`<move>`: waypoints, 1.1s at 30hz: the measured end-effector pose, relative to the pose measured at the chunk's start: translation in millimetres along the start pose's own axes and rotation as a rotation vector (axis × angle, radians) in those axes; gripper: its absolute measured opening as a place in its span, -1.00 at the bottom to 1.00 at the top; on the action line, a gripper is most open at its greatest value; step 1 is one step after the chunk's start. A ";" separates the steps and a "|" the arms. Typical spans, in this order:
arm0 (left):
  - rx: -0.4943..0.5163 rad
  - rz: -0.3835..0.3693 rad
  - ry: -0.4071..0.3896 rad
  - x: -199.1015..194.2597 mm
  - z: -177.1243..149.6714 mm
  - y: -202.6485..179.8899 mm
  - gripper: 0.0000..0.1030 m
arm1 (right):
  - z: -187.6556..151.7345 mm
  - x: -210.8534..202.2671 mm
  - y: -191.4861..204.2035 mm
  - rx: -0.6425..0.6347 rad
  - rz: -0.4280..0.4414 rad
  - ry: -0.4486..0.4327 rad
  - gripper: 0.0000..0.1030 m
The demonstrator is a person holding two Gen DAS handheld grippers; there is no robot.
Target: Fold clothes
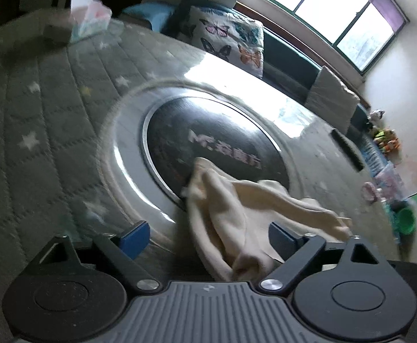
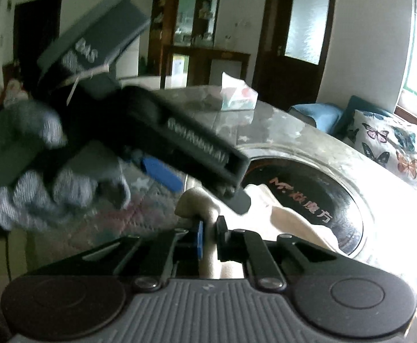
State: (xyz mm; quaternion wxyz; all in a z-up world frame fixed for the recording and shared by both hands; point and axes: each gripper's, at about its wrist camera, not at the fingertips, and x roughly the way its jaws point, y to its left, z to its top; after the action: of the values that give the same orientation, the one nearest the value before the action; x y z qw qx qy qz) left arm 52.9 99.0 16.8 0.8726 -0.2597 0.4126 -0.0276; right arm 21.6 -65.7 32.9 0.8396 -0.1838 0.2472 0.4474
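Note:
A crumpled cream garment [image 1: 231, 217] lies on the glass-topped table [image 1: 51, 120], partly over a round black hotplate [image 1: 217, 140] set into it. My left gripper [image 1: 208, 238] is open, its blue pads [image 1: 134, 237] on either side of the cloth without pinching it. In the right wrist view my right gripper [image 2: 207, 235] is shut on a bunched fold of the cream garment [image 2: 291, 223]. The left gripper [image 2: 202, 188], held by a grey-gloved hand [image 2: 37, 197], hangs just above that fold, blurred by motion.
A tissue box [image 1: 89, 20] sits at the table's far side. A butterfly-print pillow [image 1: 231, 40] rests on a dark sofa by the window. A black remote [image 1: 347, 150] lies near the table's right edge, with toys [image 1: 385, 140] beyond it.

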 end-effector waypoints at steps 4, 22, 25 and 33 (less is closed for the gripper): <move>-0.080 -0.070 0.044 8.8 1.5 1.0 0.46 | -2.3 -16.7 -5.2 0.029 0.010 -0.032 -0.86; -0.172 -0.093 0.077 19.0 -7.1 14.2 -0.62 | -40.0 -51.6 -57.6 0.229 -0.082 -0.004 -0.68; -0.160 -0.082 0.075 18.9 -7.6 12.1 -0.62 | -53.4 -48.0 -87.3 0.309 -0.178 0.030 -0.68; -0.139 -0.068 0.072 20.2 -8.8 7.4 -0.62 | -82.0 -48.3 -139.7 0.461 -0.310 0.065 -0.60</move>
State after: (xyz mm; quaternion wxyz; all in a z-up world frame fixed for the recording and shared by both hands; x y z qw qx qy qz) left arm 58.5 96.3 -5.7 0.8357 -0.3324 0.4355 -0.0376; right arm 95.6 -215.3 6.7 0.9094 -0.0379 0.3380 0.2394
